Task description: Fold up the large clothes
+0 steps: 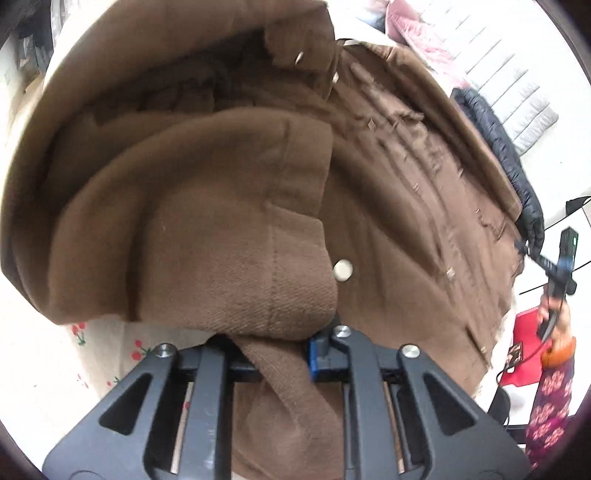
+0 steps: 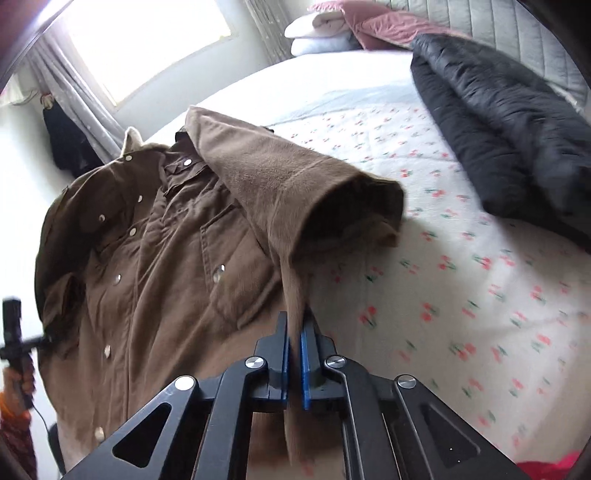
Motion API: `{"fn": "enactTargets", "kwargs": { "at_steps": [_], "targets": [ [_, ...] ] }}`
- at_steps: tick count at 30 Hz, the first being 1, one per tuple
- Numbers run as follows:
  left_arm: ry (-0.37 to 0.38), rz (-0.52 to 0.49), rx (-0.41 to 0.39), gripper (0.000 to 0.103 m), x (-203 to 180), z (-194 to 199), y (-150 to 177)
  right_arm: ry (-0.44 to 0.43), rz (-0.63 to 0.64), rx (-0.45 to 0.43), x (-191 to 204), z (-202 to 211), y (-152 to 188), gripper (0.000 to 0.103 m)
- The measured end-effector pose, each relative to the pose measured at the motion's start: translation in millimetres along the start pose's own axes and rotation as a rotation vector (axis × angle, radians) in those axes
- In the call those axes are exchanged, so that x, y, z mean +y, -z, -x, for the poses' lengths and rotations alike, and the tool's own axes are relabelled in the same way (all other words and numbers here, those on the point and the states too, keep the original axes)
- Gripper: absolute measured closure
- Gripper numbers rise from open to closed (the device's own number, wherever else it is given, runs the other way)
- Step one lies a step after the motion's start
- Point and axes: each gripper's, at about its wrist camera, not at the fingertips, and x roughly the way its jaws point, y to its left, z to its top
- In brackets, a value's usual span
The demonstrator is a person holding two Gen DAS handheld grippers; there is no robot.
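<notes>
A large brown snap-button jacket (image 2: 155, 243) lies spread on the bed, collar toward the window. My right gripper (image 2: 294, 332) is shut on the cuff end of its right sleeve (image 2: 295, 192) and holds it lifted over the jacket's body. In the left wrist view the same jacket (image 1: 388, 192) fills the frame. My left gripper (image 1: 273, 343) is shut on the other sleeve's cuff (image 1: 236, 266), which drapes over its fingers and hides them. The right gripper (image 1: 554, 266) also shows far right in that view.
The bed has a white quilt with a cherry print (image 2: 461, 295). A black puffer coat (image 2: 498, 122) lies at the right of the bed. Folded bedding and a pink pillow (image 2: 343, 29) sit at the headboard. A window with curtains (image 2: 140, 44) is at the far left.
</notes>
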Motion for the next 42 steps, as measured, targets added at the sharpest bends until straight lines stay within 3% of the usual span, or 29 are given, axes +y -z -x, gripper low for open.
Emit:
{"fn": "enactTargets", "kwargs": {
  "at_steps": [4, 7, 9, 10, 11, 13, 17, 25, 27, 28, 29, 31, 32, 34, 37, 42],
  "targets": [
    [0.015, -0.01, -0.059, 0.088, -12, 26, -8, -0.04, -0.008, -0.003, -5, 45, 20, 0.103],
    [0.008, -0.035, -0.065, 0.087, -21, 34, -5, -0.003, 0.012, -0.02, 0, 63, 27, 0.096],
    [-0.002, -0.047, -0.058, 0.084, -24, 33, -1, 0.006, -0.008, -0.04, -7, 72, 28, 0.073],
    [0.003, -0.041, -0.048, 0.077, -22, 30, 1, 0.012, -0.018, -0.055, -10, 74, 28, 0.052],
    [0.02, -0.02, -0.03, 0.069, -17, 28, 5, 0.008, -0.023, -0.062, -12, 73, 29, 0.037],
    [0.048, 0.004, -0.016, 0.055, -12, 25, 11, -0.02, -0.042, -0.056, -13, 60, 24, 0.034],
    [0.047, 0.003, -0.015, 0.038, 1, 31, 29, -0.045, -0.058, 0.007, -8, 12, 10, 0.034],
    [0.098, 0.035, 0.027, 0.035, 22, 9, 37, -0.002, -0.117, 0.08, -14, -70, -13, 0.034],
    [0.134, 0.058, 0.03, 0.035, 22, 0, 32, -0.002, -0.097, 0.048, -5, -75, -17, 0.042],
    [0.14, 0.065, 0.033, 0.038, 21, -5, 29, -0.038, -0.085, 0.05, 2, -78, -18, 0.072],
    [0.136, 0.062, 0.038, 0.049, 18, -12, 26, -0.063, -0.086, 0.053, 7, -78, -18, 0.086],
    [0.136, 0.044, 0.045, 0.074, 7, -18, 22, -0.095, -0.06, 0.042, 17, -68, -17, 0.09],
    [0.118, 0.028, 0.038, 0.079, 2, -17, 21, -0.115, -0.05, 0.028, 20, -59, -15, 0.092],
    [0.075, -0.039, -0.008, 0.084, -15, -3, 22, -0.185, -0.019, -0.008, 30, -32, -10, 0.094],
    [0.028, -0.121, -0.082, 0.086, -32, 25, 23, -0.221, 0.054, -0.013, 53, 3, 4, 0.095],
    [0.113, -0.123, -0.12, 0.09, -30, 71, 28, -0.285, 0.133, 0.027, 103, 48, 39, 0.095]
  ]
}}
